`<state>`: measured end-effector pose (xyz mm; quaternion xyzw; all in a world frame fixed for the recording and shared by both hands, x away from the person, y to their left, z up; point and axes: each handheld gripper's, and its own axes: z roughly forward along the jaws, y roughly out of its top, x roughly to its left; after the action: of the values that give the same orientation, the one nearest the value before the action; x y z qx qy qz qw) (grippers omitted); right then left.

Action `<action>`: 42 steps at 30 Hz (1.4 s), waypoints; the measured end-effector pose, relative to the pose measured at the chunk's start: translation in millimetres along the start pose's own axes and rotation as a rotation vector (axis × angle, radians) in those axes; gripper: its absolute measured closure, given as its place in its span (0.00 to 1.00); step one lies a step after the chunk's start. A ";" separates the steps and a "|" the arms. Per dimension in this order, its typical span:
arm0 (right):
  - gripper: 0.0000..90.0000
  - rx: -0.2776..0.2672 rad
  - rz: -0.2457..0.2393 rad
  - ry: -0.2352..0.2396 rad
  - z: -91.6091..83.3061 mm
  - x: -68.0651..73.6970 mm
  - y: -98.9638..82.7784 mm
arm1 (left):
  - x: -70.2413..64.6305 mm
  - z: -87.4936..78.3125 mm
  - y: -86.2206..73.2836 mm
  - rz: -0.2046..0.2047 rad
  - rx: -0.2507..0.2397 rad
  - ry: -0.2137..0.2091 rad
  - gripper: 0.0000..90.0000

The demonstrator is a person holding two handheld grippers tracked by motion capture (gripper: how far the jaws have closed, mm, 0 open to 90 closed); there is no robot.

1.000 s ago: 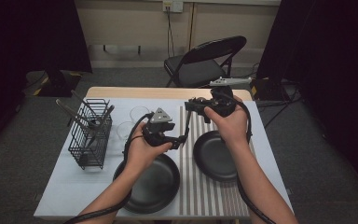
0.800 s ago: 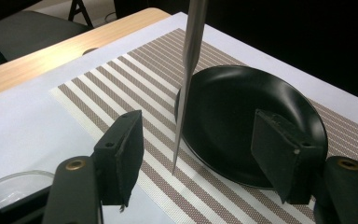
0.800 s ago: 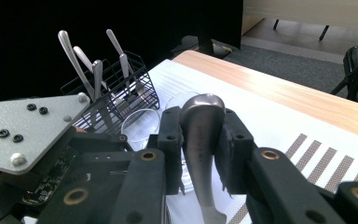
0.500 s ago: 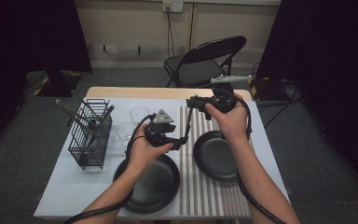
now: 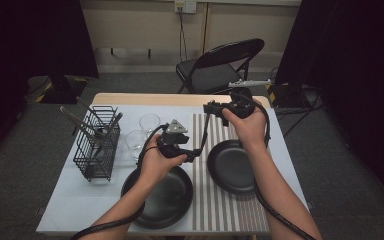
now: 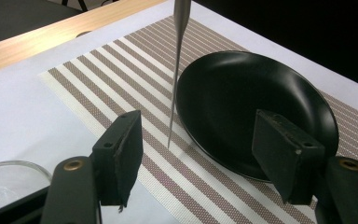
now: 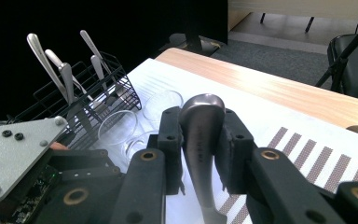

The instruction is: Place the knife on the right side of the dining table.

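Slender silver metal table knife [image 5: 204,134]: held upright above the brown-and-cream striped placemat [image 5: 220,200], between the two matt black round plates; long axis close to vertical, handle end uppermost, tip pointing down and hanging clear of the mat. Hard to make out in the high view, where it reads as a thin dark line. In the left gripper view the knife [image 6: 176,70] is cut off by the top edge; in the right gripper view the rounded handle end [image 7: 200,140] shows and the blade drops out of frame below. Right gripper [image 5: 211,108]: jaws drawn narrow, clamped on the knife handle from both sides, raised over the far part of the mat. Left gripper [image 5: 192,155]: jaws spread wide, nothing between the pads, level with the lower blade; the tip hangs beyond its left jaw without touching. Right black plate [image 5: 232,167]: on the mat, just beside the knife. Left black plate [image 5: 162,197]: on the pale tablecloth [image 5: 65,200], partly covered by the left hand [image 5: 155,162]. Black wire cutlery basket [image 5: 97,147], with further utensils standing in it, and two clear drinking glasses [image 5: 142,132]: well to the left, glass outlines faint.
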<state>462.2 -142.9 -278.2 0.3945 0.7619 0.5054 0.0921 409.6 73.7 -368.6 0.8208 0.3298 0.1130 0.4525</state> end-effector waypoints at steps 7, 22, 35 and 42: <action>0.82 -0.009 -0.002 -0.015 4.5 -4.6 0.8 | 0.6 1.5 -1.3 0.009 0.014 -0.002 0.35; 0.82 -0.013 0.006 -0.052 14.0 -15.4 6.2 | 6.0 5.8 -3.9 -0.001 0.019 -0.012 0.33; 0.82 -0.020 0.009 -0.075 23.8 -23.2 8.3 | 6.8 10.4 -4.0 -0.013 0.036 -0.013 0.32; 0.82 -0.025 0.018 -0.080 26.5 -28.1 9.9 | 7.0 13.3 -5.8 -0.019 0.040 -0.024 0.31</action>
<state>500.4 -142.1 -289.6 0.4202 0.7477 0.4994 0.1227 418.7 71.5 -381.7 0.8278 0.3343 0.0926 0.4410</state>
